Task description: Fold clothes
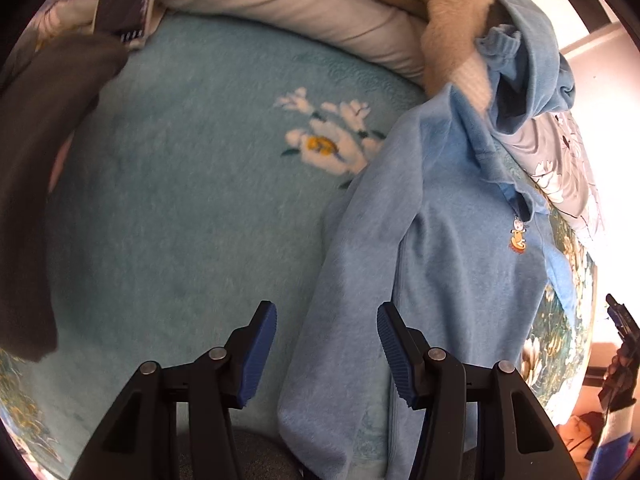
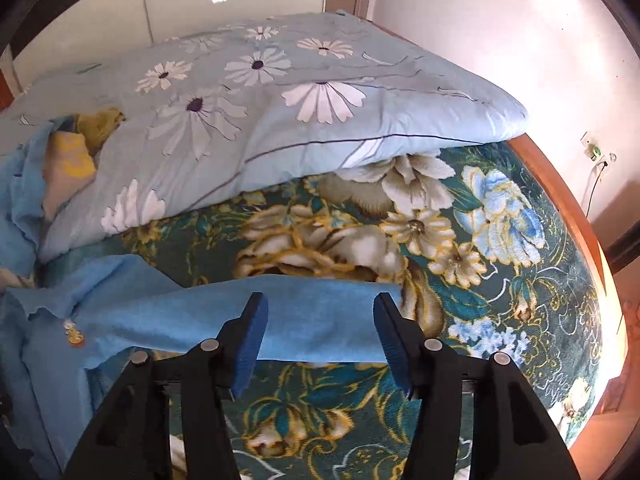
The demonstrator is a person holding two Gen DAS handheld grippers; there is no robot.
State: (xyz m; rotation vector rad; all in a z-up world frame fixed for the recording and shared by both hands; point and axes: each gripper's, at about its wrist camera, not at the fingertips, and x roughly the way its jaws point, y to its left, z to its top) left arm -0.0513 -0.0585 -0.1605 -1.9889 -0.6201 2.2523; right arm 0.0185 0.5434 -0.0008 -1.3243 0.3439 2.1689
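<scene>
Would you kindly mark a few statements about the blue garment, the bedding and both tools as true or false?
1. The left tool is open, gripping nothing. True.
2. The right tool is clamped on the sleeve. False: its pads stand apart, the sleeve lying beyond them.
3. The blue garment carries a small embroidered emblem. True.
4. The daisy-print quilt lies under the dark floral blanket. False: it rests on top of it.
5. The garment is neatly folded. False: it lies spread and rumpled.
</scene>
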